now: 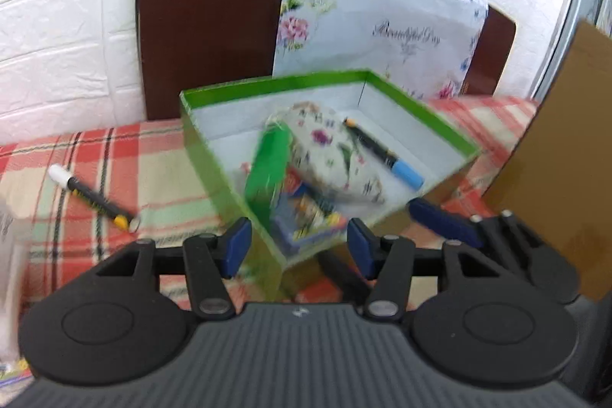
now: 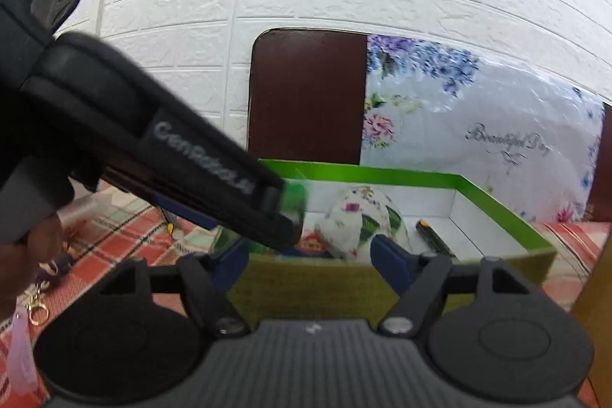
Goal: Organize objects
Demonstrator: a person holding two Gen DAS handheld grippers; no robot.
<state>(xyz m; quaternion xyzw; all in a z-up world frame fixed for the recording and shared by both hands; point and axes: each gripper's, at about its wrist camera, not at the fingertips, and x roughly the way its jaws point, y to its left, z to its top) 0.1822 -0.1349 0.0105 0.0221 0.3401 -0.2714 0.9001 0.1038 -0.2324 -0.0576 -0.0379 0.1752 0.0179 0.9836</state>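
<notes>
An open green box with a white inside stands on the plaid cloth. It holds a floral pouch, a black marker with a blue cap, a colourful card pack and a blurred green object. My left gripper hovers over the box's near corner, open; the green object is beyond its pads. A white-capped marker lies on the cloth to the left. My right gripper is open at the box's near wall. The left gripper's body crosses the right wrist view.
A floral gift bag leans on a dark brown panel against the white brick wall. Brown cardboard stands right of the box. A keychain lies on the cloth at far left, below a person's hand.
</notes>
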